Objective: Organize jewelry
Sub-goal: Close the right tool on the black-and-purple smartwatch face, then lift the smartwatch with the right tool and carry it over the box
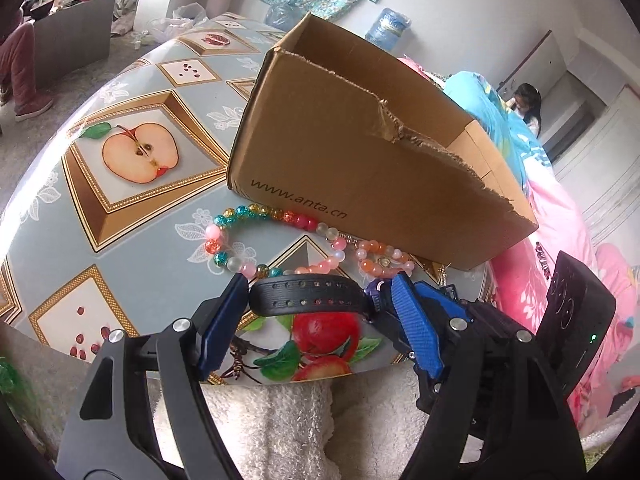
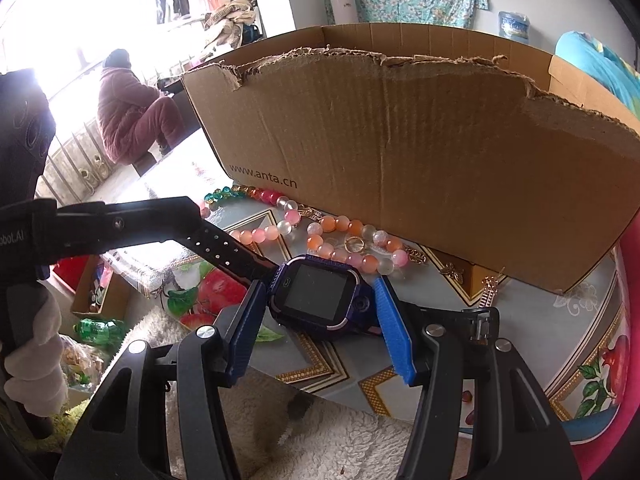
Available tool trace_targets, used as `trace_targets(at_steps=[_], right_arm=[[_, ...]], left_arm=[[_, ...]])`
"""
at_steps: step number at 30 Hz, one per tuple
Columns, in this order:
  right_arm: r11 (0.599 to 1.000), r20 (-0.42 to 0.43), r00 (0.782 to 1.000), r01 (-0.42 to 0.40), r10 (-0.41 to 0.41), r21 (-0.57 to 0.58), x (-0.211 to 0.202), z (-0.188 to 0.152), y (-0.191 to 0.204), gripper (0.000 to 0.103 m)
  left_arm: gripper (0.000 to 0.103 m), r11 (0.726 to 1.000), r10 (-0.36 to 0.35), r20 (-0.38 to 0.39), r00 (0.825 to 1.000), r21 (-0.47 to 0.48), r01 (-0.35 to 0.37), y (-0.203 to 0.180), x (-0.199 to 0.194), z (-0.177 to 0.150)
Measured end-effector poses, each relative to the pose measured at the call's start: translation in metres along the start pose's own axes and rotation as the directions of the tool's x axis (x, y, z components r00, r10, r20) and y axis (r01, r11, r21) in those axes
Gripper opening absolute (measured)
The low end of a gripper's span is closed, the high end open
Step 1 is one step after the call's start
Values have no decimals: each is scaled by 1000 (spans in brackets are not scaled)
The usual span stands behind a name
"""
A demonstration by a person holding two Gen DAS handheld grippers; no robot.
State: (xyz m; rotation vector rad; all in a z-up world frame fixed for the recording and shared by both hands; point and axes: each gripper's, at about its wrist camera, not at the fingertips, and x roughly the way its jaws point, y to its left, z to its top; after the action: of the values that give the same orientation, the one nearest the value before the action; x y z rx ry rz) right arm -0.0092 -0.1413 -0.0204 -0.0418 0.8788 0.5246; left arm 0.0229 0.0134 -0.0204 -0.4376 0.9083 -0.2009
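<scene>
The bench (image 2: 592, 292) has a fruit-print cloth on it. The box (image 2: 420, 152) stands at the far side, open on top, with a torn front wall. It is the biggest thing here and looks like the place where the jewelry should go.

The watch (image 2: 316, 294) sits between the right tongs (image 2: 318, 312). Its blue fingers are on both sides of the watch face, so these tongs look clenched on it. The strap (image 1: 308, 294) runs long from the face out toward 10 o'clock in the right view. In the left view the strap lies flat across, from 9 to 3 o'clock, between the left tongs (image 1: 320, 300). I cannot tell if they are gripping the strap or just sitting around it.

The box is at 12 o'clock from both tongs, just past the beads. I think the next move is to lift the watch up and over the torn wall. The right tongs hold the heavy part, so they should lead.

The bead bracelets (image 1: 248, 236) lie on the bench at 12 o'clock, touching the foot of the box. A small ring (image 2: 354, 245) rests among them.
</scene>
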Motion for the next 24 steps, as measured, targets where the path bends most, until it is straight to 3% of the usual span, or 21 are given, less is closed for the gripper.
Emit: trace_targets(at_steps=[8,15,19,24], right_arm=[[999,0,999,-41,41,-27,-1,0,-7,55],[997,-5,997,-75,75,-35,-1,2,-17,55],[994,8,995,-99,99,-35,-5,1,-22,55],[977,66,979,-198,192,83,-33,-4,-54,55]], left_arm=[[59,998,62,16,998,13,-62,-18,0,5],[31,987,148,5,989,63,-148,-29,3,5],[22,959,247,3,969,143,-245,-35,7,-5],[21,920,320,-5,947,239,-310,-38,13,-17]])
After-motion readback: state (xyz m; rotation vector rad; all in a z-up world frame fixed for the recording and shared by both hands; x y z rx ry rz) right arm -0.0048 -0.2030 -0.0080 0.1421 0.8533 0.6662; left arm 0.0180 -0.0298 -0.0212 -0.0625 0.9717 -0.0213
